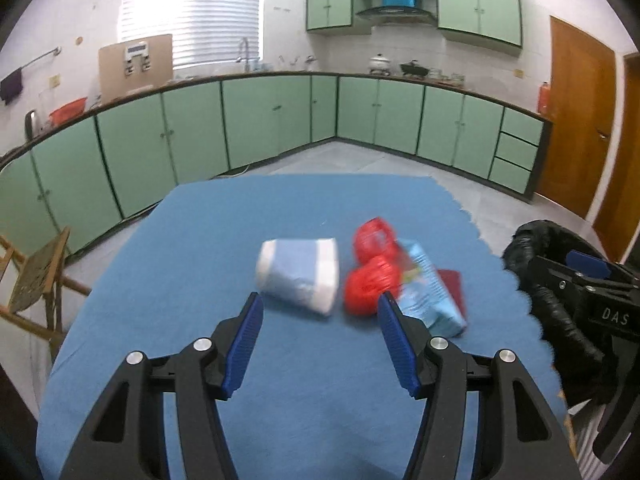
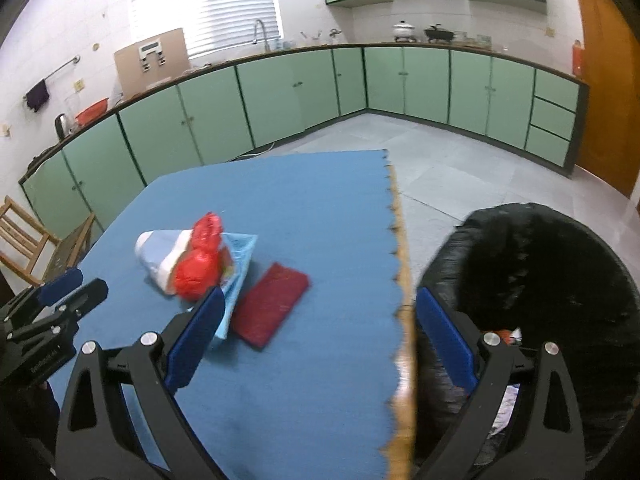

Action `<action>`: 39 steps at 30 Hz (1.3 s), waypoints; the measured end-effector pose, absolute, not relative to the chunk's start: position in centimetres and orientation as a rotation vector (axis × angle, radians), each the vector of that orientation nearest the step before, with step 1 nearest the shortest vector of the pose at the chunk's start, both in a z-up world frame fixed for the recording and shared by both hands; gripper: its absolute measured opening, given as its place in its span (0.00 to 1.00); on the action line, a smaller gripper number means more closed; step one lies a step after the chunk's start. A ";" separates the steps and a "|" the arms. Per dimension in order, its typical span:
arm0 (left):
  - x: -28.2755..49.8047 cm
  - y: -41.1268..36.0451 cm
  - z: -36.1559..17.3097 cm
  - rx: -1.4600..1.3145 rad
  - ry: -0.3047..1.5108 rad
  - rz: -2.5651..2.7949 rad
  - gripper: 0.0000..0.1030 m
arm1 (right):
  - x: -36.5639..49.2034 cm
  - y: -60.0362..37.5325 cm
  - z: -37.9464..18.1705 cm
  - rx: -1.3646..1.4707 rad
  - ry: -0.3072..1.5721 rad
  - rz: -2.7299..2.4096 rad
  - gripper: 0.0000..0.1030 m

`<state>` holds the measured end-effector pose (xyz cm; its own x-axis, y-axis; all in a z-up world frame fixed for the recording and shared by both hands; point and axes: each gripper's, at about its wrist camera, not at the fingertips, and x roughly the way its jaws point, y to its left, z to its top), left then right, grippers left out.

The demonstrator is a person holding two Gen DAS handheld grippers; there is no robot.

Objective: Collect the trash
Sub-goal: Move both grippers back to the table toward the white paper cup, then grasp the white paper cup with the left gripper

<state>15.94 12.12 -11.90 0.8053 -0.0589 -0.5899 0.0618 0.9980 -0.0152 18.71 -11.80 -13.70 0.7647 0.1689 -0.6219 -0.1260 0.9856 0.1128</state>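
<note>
On the blue tablecloth (image 1: 200,280) lies a pile of trash: a white and pale blue packet (image 1: 298,274), a crumpled red plastic bag (image 1: 370,272), a light blue snack wrapper (image 1: 430,292) and a dark red flat packet (image 1: 454,284). My left gripper (image 1: 320,340) is open and empty, just short of the white packet and the red bag. My right gripper (image 2: 316,336) is open and empty over the table's right edge. In the right wrist view I see the red bag (image 2: 198,262), the blue wrapper (image 2: 238,264), the white packet (image 2: 160,252) and the dark red packet (image 2: 272,304).
A bin lined with a black bag (image 2: 552,288) stands beside the table's right edge, with some scraps inside; it also shows in the left wrist view (image 1: 556,280). A wooden chair (image 1: 36,280) stands at the table's left. Green kitchen cabinets (image 1: 280,120) line the far walls.
</note>
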 end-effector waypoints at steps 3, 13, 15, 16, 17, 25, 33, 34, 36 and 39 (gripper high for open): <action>15.8 13.1 -12.4 -0.001 0.643 -0.053 0.57 | 19.2 -10.4 -14.2 0.053 0.695 0.177 0.91; 17.0 14.7 -13.3 -0.039 0.664 -0.050 0.57 | 20.5 -8.2 -14.9 0.017 0.708 0.187 0.91; 17.5 14.8 -13.3 -0.050 0.665 -0.052 0.57 | 20.9 -8.2 -14.9 0.011 0.710 0.184 0.91; 17.8 14.8 -13.3 -0.057 0.665 -0.055 0.57 | 21.2 -8.2 -15.0 0.009 0.711 0.182 0.91; 18.0 14.8 -13.3 -0.061 0.664 -0.058 0.57 | 21.5 -8.3 -15.0 0.007 0.711 0.179 0.91; 21.3 13.0 -14.5 -0.020 0.694 -0.096 0.60 | 23.2 -8.7 -15.5 0.019 0.721 0.169 0.91; 23.0 13.0 -15.4 -0.014 0.715 -0.082 0.70 | 24.7 -8.6 -16.3 0.034 0.745 0.168 0.91; 23.2 13.1 -15.5 -0.013 0.717 -0.079 0.71 | 24.8 -8.6 -16.4 0.036 0.746 0.169 0.91; 23.5 13.3 -15.6 -0.007 0.719 -0.074 0.73 | 25.1 -8.5 -16.4 0.038 0.745 0.173 0.91; 24.1 13.4 -15.8 0.004 0.727 -0.084 0.73 | 25.6 -8.2 -16.5 0.041 0.744 0.178 0.91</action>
<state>24.08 13.43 -15.82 0.7442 -0.0751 -0.6637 0.0781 0.9966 -0.0252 25.61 -8.21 -16.47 0.7211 0.1757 -0.6702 -0.1464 0.9841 0.1005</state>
